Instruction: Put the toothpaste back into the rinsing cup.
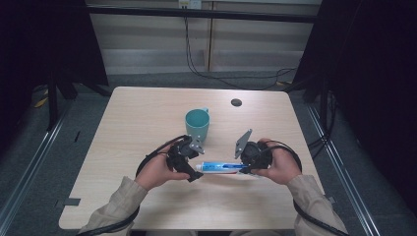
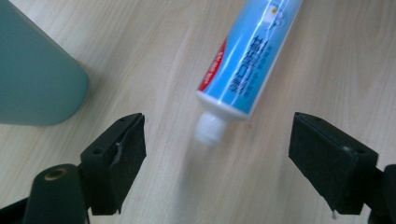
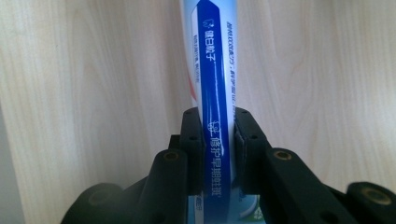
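Currently the toothpaste tube [image 1: 222, 167] hangs level just above the tabletop [image 1: 142, 113], on the near side of the teal mug [image 1: 197, 125]. Right hand-held gripper [image 3: 218, 135] is clamped on the tube's tail end, pads pressing both flat sides. Left hand-held gripper [image 2: 217, 154] stands wide, nothing between its pads; the white cap [image 2: 209, 129] sits just ahead of the gap, untouched. Risks, as judged: the grip is far from the cap, so a push from the left gripper could swing or slide the tube. Squeezing harder could force paste toward the cap. A wide left approach could knock the mug.
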The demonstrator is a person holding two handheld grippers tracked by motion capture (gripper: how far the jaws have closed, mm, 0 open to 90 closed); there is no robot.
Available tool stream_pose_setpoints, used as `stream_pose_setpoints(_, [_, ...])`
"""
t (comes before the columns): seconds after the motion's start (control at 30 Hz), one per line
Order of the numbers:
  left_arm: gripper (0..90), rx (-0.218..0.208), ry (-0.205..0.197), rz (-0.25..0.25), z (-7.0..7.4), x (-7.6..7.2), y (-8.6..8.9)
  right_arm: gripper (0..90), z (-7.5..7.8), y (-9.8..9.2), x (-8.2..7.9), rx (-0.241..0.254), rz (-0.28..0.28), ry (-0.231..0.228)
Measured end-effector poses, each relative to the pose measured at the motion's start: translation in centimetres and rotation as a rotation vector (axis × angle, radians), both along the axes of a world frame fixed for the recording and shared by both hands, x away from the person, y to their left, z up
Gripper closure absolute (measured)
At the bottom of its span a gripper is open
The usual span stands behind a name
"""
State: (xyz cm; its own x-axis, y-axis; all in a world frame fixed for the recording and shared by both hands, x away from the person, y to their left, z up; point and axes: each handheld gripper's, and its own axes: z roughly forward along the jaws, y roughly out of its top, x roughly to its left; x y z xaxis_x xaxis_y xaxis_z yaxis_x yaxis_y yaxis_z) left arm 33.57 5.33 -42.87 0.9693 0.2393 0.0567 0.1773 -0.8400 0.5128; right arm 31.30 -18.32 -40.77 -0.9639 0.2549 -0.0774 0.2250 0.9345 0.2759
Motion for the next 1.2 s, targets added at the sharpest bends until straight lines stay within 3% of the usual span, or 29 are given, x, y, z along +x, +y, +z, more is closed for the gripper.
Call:
stream_pose_setpoints(0.17, [19.0, 0.003, -0.015, -0.035, 0.1, -0.1, -1.0, 76.9, 0.4, 0.6, 0.0, 0.037, 0.010, -0.012])
stream_pose_setpoints(0.3, [23.1, 0.016, -0.021, -0.057, 0.1, -0.1, -1.8, 76.8, 0.8, 1.5, -0.1, 0.026, 0.040, -0.030])
stream_pose_setpoints(0.53, [29.7, 0.039, -0.036, -0.102, -0.2, -0.3, -2.7, 76.7, 1.3, 2.3, -0.1, 0.053, 0.072, -0.033])
stream_pose_setpoints(0.7, [44.0, 0.038, -0.036, -0.135, -0.2, -0.4, -3.1, 76.7, 1.6, 2.7, -0.1, 0.064, 0.091, -0.047])
stream_pose_setpoints(0.77, [46.7, 0.063, -0.010, -0.145, -0.6, -0.5, -3.4, 76.7, 1.7, 2.6, -0.1, 0.077, 0.087, -0.040])
stream_pose_setpoints(0.83, [49.3, 0.085, -0.025, -0.176, -0.7, -0.5, -3.6, 76.7, 1.9, 2.6, -0.2, 0.090, 0.086, -0.036])
stream_pose_setpoints(0.9, [56.4, 0.093, 0.002, -0.172, -0.8, -0.5, -3.6, 76.1, 1.9, 2.7, -0.2, 0.090, 0.096, -0.040])
stream_pose_setpoints(1.03, [64.3, 0.091, 0.013, -0.150, -0.7, -0.6, -3.6, 71.9, 1.7, 2.7, -0.2, 0.095, 0.102, -0.053])
stream_pose_setpoints(1.17, [70.2, 0.046, 0.031, -0.121, -0.3, -0.5, -2.9, 59.1, 1.8, 1.9, -0.1, 0.171, 0.051, -0.060])
stream_pose_setpoints(1.2, [70.9, 0.023, 0.040, -0.103, -0.3, -0.6, -2.8, 51.8, 1.9, 1.7, 0.0, 0.200, 0.046, -0.086])
